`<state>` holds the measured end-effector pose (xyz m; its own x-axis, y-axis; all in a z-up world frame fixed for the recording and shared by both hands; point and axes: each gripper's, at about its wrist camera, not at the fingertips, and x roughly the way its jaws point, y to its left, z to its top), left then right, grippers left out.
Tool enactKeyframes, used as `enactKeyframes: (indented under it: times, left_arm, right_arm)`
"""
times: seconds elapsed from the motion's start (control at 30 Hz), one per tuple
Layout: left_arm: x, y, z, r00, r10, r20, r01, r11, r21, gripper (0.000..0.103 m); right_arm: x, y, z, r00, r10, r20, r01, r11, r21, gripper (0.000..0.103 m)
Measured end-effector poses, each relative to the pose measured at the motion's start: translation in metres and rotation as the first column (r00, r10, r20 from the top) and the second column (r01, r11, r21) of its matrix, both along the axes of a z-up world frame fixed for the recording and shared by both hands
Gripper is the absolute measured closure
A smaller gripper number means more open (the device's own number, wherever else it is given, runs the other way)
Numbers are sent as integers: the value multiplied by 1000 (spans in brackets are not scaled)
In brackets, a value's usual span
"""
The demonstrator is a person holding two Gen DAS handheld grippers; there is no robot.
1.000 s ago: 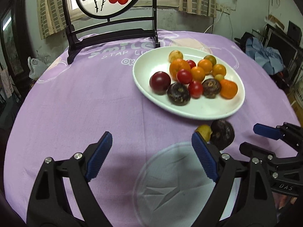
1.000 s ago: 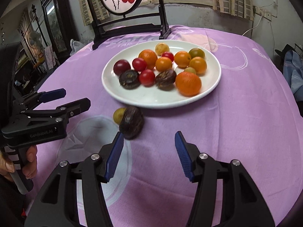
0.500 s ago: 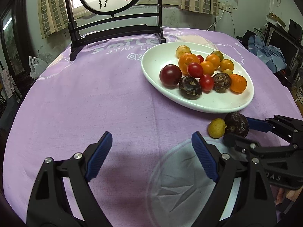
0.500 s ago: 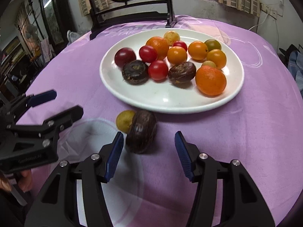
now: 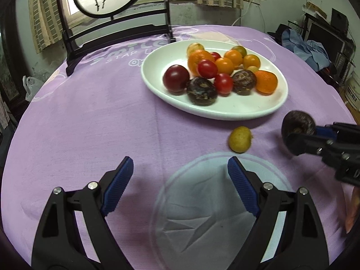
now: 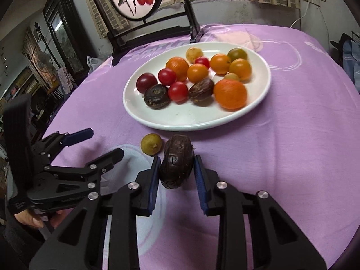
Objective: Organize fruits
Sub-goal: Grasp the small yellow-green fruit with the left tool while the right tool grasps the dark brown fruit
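Since a second ago the right gripper (image 6: 176, 168) has gone forward and closed: then its jaws stood wide behind the dark fruit, now they pinch it. The lime (image 6: 151, 144), then touching that fruit, now sits just apart from it. Left gripper (image 5: 177, 185) unchanged in spread.

Counts. One white plate (image 6: 191, 121), upper centre of the right view. On it, thirteen fruits: two large oranges (image 6: 230, 93), three smaller orange ones, three red tomatoes (image 6: 178, 91), one dark red plum (image 6: 146, 82), two dark wrinkled passion fruits (image 6: 156, 99), one green-orange fruit at the far rim, one pale yellow at the far rim, plus one small pale one half hidden among the oranges, which makes fourteen if counted. Off the plate: two fruits, the lime and the held passion fruit (image 6: 177, 161).

Right gripper: narrowed to the fruit's width, both blue pads (image 6: 153, 180) pressed on its sides. In the left view the fruit (image 5: 298, 124) shows at right edge, mid-height, at the tip of the right gripper (image 5: 301, 135), near the plate (image 5: 225, 112) rim. Whether it is clear of the bench (image 6: 292, 157) I cannot tell.

Left gripper: spread wide, holding nothing, over the purple cloth at lower centre; lime (image 5: 239, 139) ahead of its right pad.

Held fruit: dark purple-brown, oval, wrinkled, dull skin.
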<state>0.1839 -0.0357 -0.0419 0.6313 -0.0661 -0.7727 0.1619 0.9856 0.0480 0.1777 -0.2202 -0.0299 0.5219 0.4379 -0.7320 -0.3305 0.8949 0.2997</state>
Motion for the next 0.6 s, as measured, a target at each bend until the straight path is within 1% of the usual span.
enactKeyframes:
  times: [0.07,0.17,0.2,0.37,0.43,0.5,0.53,0.57,0.6]
  left_arm:
    - [0,-6,-1,1000,-9,-6,9,1000,0,15]
    - [3,-12,-1,999,-1,-37,-2,998,-56,15]
    - [4,-15,0,999,-4,-41,2,998,-62,15]
    - [9,-29,-3,999,1,-48,-3,999,-39,17]
    - [13,-34,-6,998,3,-66,-5,999,-41,24]
    - [19,-38,-10,996,-8,-89,3,999,-52,36]
    - [21,-41,-14,995,-4,-99,-1,999,-48,38]
    - [22,-43,-14,996,1,-86,-4,999,-34,41]
    - [24,-47,-14,997,-9,-79,7,1000,-24,47]
  right_arm:
    - [-1,-8,-1,1000,-13,-6,13,1000,9,73]
    - [0,-15,2,1000,-22,-3,22,999,27,73]
    - [0,-16,4,1000,-20,1,20,999,31,73]
    - [-2,-19,7,1000,-14,10,14,999,47,73]
    - [-1,-21,8,1000,-19,14,19,999,41,73]
    - [0,-21,6,1000,-23,7,22,999,41,73]
    - [0,-22,6,1000,-22,3,22,999,42,73]
    - [0,-22,6,1000,-20,3,20,999,39,73]
    - [0,-22,6,1000,-20,5,19,999,35,73]
